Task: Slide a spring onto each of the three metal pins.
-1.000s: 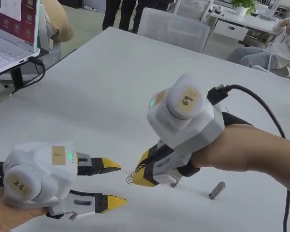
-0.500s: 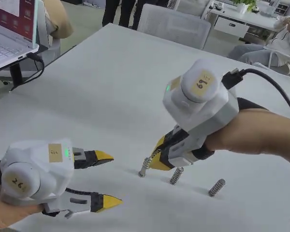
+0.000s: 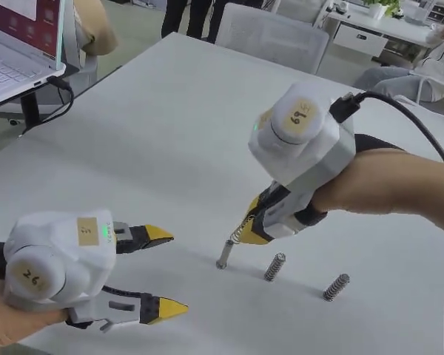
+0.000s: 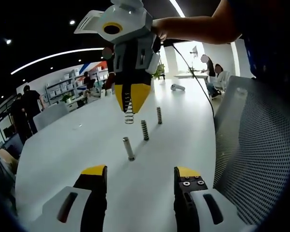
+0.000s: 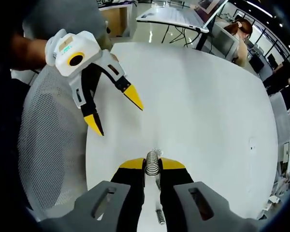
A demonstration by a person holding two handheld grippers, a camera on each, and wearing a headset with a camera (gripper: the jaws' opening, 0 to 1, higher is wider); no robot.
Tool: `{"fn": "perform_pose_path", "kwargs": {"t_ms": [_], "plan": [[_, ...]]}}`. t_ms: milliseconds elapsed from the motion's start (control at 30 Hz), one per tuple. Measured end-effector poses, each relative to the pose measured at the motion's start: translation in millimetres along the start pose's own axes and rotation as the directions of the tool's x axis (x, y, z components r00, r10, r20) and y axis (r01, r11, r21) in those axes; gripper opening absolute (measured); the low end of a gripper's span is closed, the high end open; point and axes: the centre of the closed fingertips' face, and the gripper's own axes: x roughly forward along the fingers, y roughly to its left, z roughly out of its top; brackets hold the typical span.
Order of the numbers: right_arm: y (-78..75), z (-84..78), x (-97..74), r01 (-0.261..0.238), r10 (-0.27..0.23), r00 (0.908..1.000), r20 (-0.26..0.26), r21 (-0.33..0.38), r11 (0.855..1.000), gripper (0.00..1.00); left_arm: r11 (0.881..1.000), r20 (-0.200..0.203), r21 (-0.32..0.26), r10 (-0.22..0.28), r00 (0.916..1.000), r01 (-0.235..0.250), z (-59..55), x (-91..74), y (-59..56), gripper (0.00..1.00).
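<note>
Since the spring (image 3: 240,231) looks light, bendy and apt to slip, we pinch its upper coils in the closed right gripper (image 3: 253,228) just above the bare pin (image 3: 224,254), while the left gripper (image 3: 170,272) gapes empty.

We see white bodies and yellow-tipped black jaws on both the left gripper (image 3: 176,272) and the right gripper (image 3: 251,235). The spring (image 4: 129,108) and pin (image 3: 224,254) are silver-grey, the table (image 3: 155,133) white, the far-left laptop (image 3: 18,52) screen dark red.
</note>
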Motion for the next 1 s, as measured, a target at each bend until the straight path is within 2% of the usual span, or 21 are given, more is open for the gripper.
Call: {"fn": "perform_pose_path", "kwargs": {"t_ms": [300, 600, 1000], "plan": [[-7.6, -4.9, 14.7, -0.011, 0.011, 0.9988, -0.048, -0.018, 1.0, 0.08, 1.0, 0.001, -0.005, -0.001, 1.0, 0.001, -0.3, 1.6, -0.3, 0.53], [-15.6, -7.7, 27.6, -0.026, 0.023, 0.9969, -0.075, -0.033, 0.999, 0.08, 1.0, -0.002, -0.01, -0.001, 1.0, 0.001, -0.8, 1.4, 0.1, 0.54], [-16.6, -9.1, 34.3, -0.042, 0.038, 0.9947, -0.095, -0.034, 0.999, 0.08, 1.0, -0.007, -0.025, 0.002, 1.0, -0.003, -5.2, -3.2, 1.3, 0.53]]}}
